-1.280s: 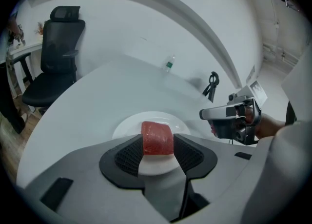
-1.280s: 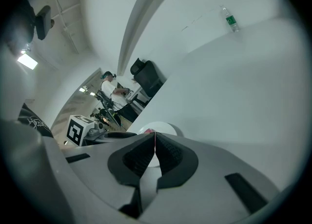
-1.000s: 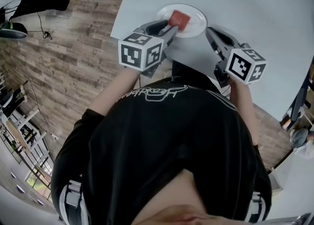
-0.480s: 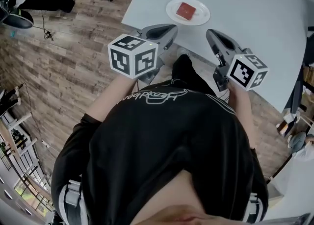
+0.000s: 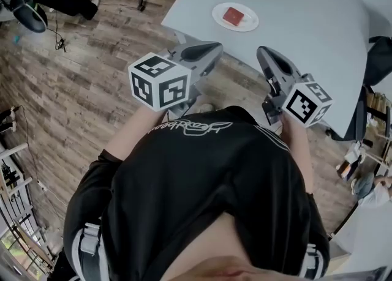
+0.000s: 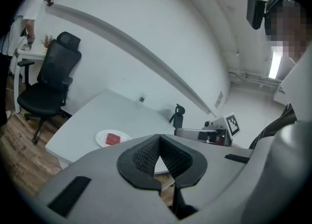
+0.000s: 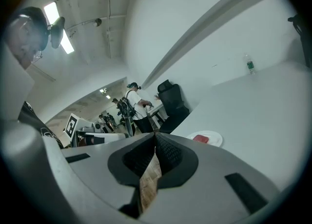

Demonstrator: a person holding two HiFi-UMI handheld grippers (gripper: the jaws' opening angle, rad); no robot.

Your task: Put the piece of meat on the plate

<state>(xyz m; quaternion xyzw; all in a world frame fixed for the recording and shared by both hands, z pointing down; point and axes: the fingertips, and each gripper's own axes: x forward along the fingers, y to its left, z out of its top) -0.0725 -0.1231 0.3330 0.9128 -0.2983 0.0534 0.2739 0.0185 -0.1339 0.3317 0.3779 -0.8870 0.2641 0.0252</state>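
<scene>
Your left gripper [image 6: 158,139] is clenched, the jaw tips pressed together with nothing between them. Your right gripper [image 7: 155,137] is clamped the same way and is empty, with only a sliver of wooden floor [image 7: 148,182] showing behind its pads.

The head view tells you what neither gripper view makes plain: both grippers hang over the floor, short of the table [image 5: 306,29] and apart from everything on it. Farther out, the piece of meat [image 5: 233,16] lies on the white plate [image 5: 217,11], near the table's closer edge.

Both gripper views add a small bottle [image 6: 141,99] at the table's far side, which the head view does not show. Beyond a black chair [image 7: 170,98], the right gripper view shows several people [image 7: 134,103] standing in the far room.
</scene>
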